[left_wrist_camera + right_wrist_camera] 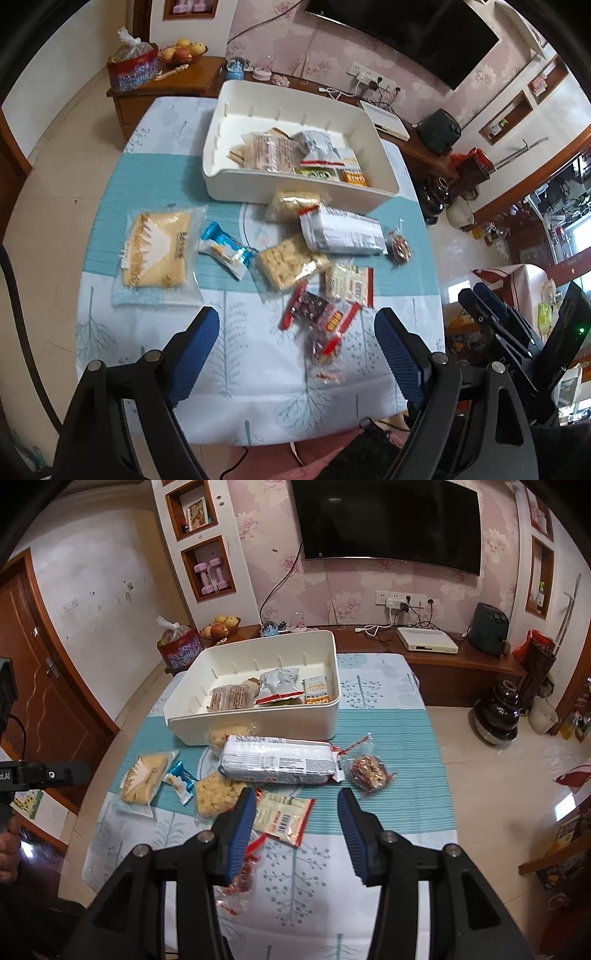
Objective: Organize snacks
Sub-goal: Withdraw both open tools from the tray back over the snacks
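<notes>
A white bin [303, 192] [258, 723] stands at the table's far side with several snack packets inside. In front of it lie loose snacks: a long white biscuit packet [343, 230] [280, 762], a yellow cake packet [155, 254], a blue sweet wrapper [225, 251], a cracker packet [288, 266], a round nut sweet [369, 771] and a flat white-and-red packet [282, 814]. My left gripper [297, 325] hangs open above the red-edged packets [317, 314] at the near side, holding nothing. My right gripper [296, 799] is open above the flat packet, not touching it.
The tablecloth [236, 398] ends close to me, with tiled floor on both sides. A wooden cabinet [443, 664] with a fruit bowl [219, 627], a set-top box and cables runs behind the table under a wall TV [388, 520]. A dark jar [496, 716] stands on the floor at right.
</notes>
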{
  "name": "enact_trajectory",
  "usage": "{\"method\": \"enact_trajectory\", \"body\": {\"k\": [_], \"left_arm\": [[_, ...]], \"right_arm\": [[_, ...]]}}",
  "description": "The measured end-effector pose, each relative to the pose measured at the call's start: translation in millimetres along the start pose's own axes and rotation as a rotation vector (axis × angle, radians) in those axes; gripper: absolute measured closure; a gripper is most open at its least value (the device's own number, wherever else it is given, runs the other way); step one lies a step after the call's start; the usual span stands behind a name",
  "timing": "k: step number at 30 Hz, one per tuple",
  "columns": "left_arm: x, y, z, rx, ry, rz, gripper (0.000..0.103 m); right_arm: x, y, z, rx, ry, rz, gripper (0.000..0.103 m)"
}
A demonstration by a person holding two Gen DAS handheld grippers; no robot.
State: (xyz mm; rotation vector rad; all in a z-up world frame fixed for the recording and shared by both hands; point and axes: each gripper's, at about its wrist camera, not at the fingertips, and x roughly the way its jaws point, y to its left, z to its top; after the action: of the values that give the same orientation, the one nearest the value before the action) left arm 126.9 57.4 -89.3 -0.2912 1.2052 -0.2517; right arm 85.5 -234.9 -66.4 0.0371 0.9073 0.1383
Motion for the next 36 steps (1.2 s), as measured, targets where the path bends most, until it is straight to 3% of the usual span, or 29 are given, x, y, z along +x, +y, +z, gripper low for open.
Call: {"method": "enact_trajectory", "body": {"k": [6,17,30,36], "left_arm": [[7.3,-17.6,-9.7,-0.023,0.024,0.025,0.018],[34.0,-55.5,-41.9,-0.167,0.060,0.106,0.017],[100.6,-80.8,-77.0,-0.334,0.106,0.183,0.014],[132.7,-73.6,-90.8,-0.431,0.148,0.200,0.014]], "right_arm": [[-1.4,-11.8,-2.3,-0.043,0.010,-0.015,0.053],[11.8,-51.7,0.3,-0.195,0.082,0.088,0.043],[41.1,-90.5,4.9,-0.414,0.150,0.149,0.042],[64.6,-100.3,5.2,-0.480,0.192,0.170,0.041]]}}
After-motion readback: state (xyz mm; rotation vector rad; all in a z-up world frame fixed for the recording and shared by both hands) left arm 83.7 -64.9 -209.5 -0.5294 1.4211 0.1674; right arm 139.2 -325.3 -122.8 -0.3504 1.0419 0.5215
